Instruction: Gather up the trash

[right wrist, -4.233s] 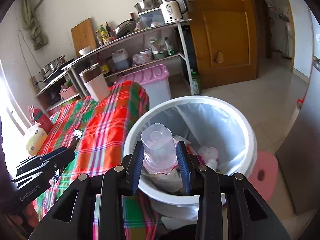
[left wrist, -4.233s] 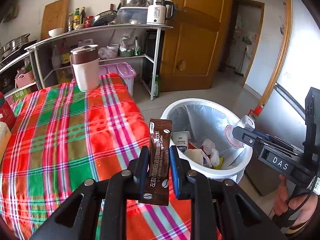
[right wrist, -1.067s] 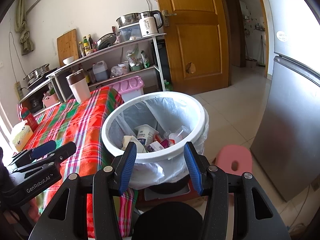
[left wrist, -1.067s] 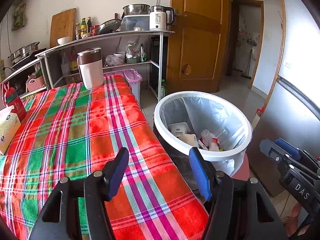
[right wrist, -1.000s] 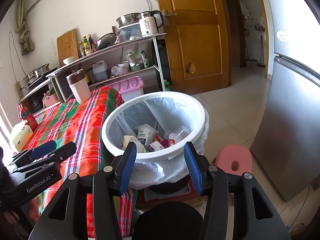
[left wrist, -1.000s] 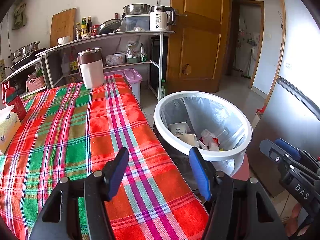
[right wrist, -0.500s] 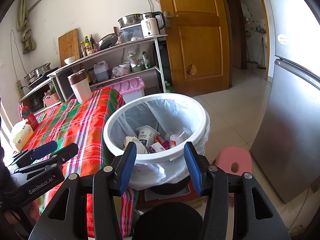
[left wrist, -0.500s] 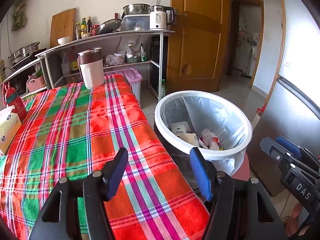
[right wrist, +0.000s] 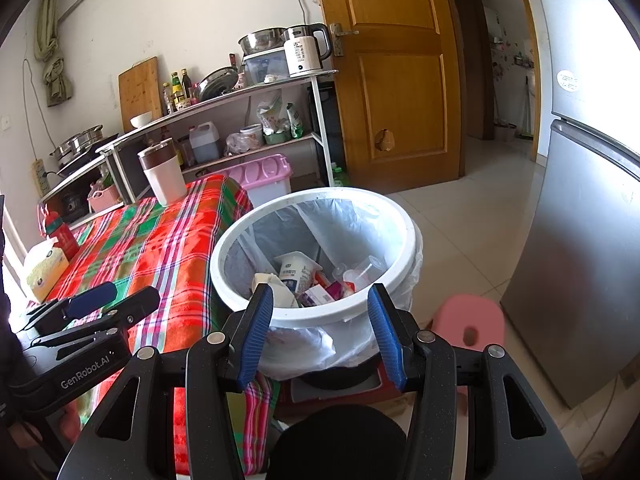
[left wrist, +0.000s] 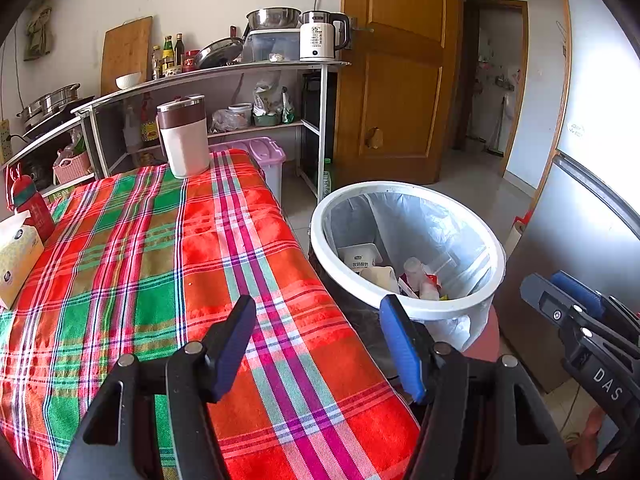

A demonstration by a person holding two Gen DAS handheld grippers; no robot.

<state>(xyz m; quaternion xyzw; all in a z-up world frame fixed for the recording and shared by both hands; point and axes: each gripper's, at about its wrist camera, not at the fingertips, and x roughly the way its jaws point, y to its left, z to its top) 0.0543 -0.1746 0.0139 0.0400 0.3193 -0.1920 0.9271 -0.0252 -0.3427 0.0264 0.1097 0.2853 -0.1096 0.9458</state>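
Observation:
A white trash bin (left wrist: 400,304) (right wrist: 320,314) lined with a clear bag stands on the floor beside the table. Inside it lie several pieces of trash (right wrist: 304,276) (left wrist: 384,268): a yogurt cup, wrappers and a clear plastic bottle. My left gripper (left wrist: 320,344) hovers open over the near corner of the plaid tablecloth (left wrist: 160,260), with nothing between its fingers. My right gripper (right wrist: 320,332) is open and empty, just short of the bin's near rim. Each gripper shows at the edge of the other's view: the left gripper (right wrist: 92,308) and the right gripper (left wrist: 576,312).
A white-and-brown tumbler (left wrist: 184,136) stands at the table's far end, a tissue box (left wrist: 16,252) and a red bottle (left wrist: 32,208) at its left edge. A pink stool (right wrist: 468,320) sits right of the bin, a fridge (right wrist: 592,260) beyond it. Shelves (left wrist: 224,76) and a wooden door (left wrist: 392,80) are behind.
About four seconds ago the left gripper held a brown sachet and the right a clear bottle over the bin; both now stand open and empty, drawn back. Nothing moved over the last second.

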